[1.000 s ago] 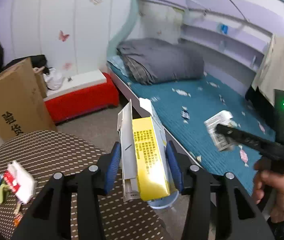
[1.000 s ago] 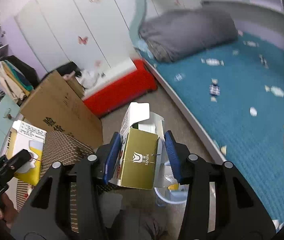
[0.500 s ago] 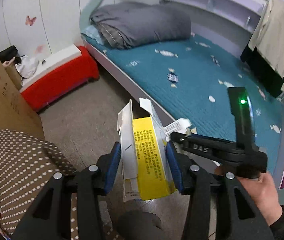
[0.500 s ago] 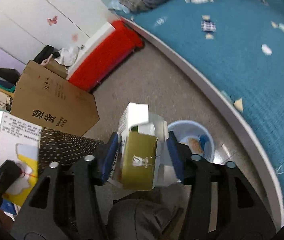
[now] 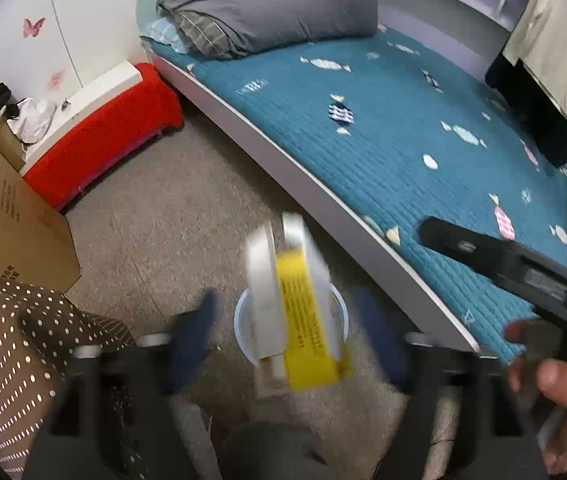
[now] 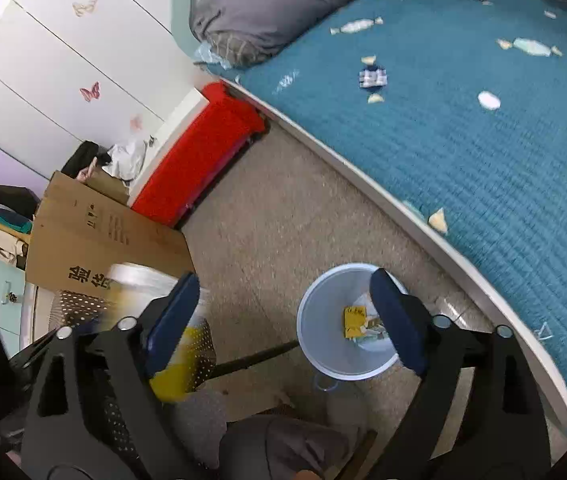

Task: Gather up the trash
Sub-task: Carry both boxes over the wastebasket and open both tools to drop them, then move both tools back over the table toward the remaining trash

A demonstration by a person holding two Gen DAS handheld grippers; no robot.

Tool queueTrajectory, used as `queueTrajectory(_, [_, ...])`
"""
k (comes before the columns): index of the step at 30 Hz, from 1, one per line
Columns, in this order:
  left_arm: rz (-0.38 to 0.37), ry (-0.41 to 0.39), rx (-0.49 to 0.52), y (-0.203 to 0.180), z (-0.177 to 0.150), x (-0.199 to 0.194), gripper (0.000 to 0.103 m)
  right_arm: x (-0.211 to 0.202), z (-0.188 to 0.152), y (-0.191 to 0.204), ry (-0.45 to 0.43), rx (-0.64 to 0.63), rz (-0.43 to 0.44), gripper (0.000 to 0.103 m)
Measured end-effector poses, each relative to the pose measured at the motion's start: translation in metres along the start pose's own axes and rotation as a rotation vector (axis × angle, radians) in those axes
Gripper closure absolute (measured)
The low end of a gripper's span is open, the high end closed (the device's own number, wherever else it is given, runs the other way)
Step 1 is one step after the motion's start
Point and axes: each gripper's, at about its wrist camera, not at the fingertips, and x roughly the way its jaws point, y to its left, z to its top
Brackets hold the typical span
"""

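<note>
Your left gripper (image 5: 287, 336) is opening, pads clear of the yellow box (image 5: 303, 320) between them above the bin (image 5: 243, 320); your right gripper (image 6: 287, 316) is opening empty.

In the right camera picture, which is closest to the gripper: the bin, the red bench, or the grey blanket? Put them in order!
From the right gripper:
1. Bin, on the floor between its fingers.
2. Red bench, farther back, by the wall.
3. Grey blanket, farthest, on the bed.

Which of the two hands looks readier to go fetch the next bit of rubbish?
Probably the right. Its gripper, jaws opening, has nothing between them above the bin. The left gripper, jaws also opening, has the yellow box between them, over the bin.
</note>
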Motion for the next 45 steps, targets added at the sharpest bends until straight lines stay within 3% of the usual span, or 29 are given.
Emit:
queueTrajectory(1, [0.015, -0.011, -0.007, 0.001, 0.001, -0.001, 0.012, -0.006, 0.0, 0.001, -0.011, -0.006, 0.0, 0.014])
queueTrajectory(7, [0.046, -0.048, -0.037, 0.01, 0.0, -0.022, 0.01, -0.028, 0.001, 0.011, -0.06, -0.027, -0.013, 0.006])
queueTrajectory(12, [0.07, -0.113, -0.045, 0.015, -0.007, -0.056, 0.01, -0.047, -0.008, 0.03, -0.117, -0.091, -0.066, 0.006])
queueTrajectory(24, [0.083, -0.261, -0.074, 0.029, -0.038, -0.137, 0.008, -0.09, -0.026, 0.09, -0.207, -0.218, -0.075, 0.006])
queueTrajectory(45, [0.203, -0.43, -0.214, 0.111, -0.132, -0.243, 0.007, -0.109, -0.093, 0.23, -0.139, -0.469, 0.075, 0.006])
